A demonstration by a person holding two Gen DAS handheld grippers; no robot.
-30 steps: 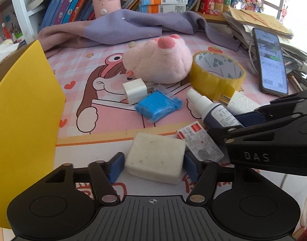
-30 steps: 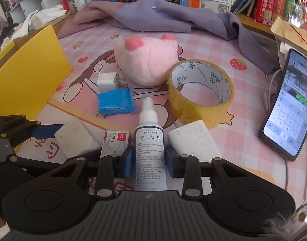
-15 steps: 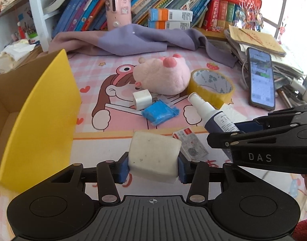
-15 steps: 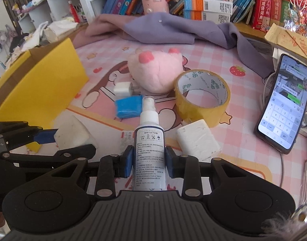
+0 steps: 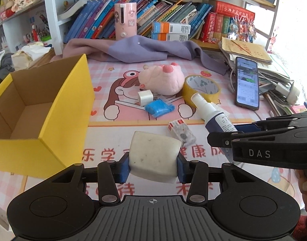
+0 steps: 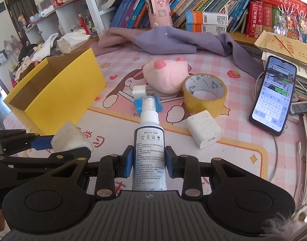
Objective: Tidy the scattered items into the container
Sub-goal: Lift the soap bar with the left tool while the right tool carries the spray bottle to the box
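Note:
My left gripper (image 5: 153, 167) is shut on a white block eraser (image 5: 154, 156) and holds it above the mat, right of the open yellow box (image 5: 33, 108). My right gripper (image 6: 149, 163) is shut on a white spray bottle (image 6: 149, 140), lifted off the mat; the bottle also shows in the left wrist view (image 5: 210, 114). On the mat lie a pink plush (image 5: 161, 79), a yellow tape roll (image 5: 201, 89), a small white charger (image 5: 144, 97), a blue packet (image 5: 159, 107), a small card pack (image 5: 181, 133) and a white adapter (image 6: 204, 128).
A phone (image 6: 273, 94) lies at the right beside stacked papers (image 5: 245, 50). A purple cloth (image 5: 137, 48) lies at the back before a bookshelf (image 5: 173, 16) and a pink device (image 5: 125, 21). The yellow box (image 6: 59, 92) stands at the left, empty inside.
Both grippers have risen and pulled back, lifting the eraser and the spray bottle off the mat. The left gripper closed on the eraser. The box interior has come into view.

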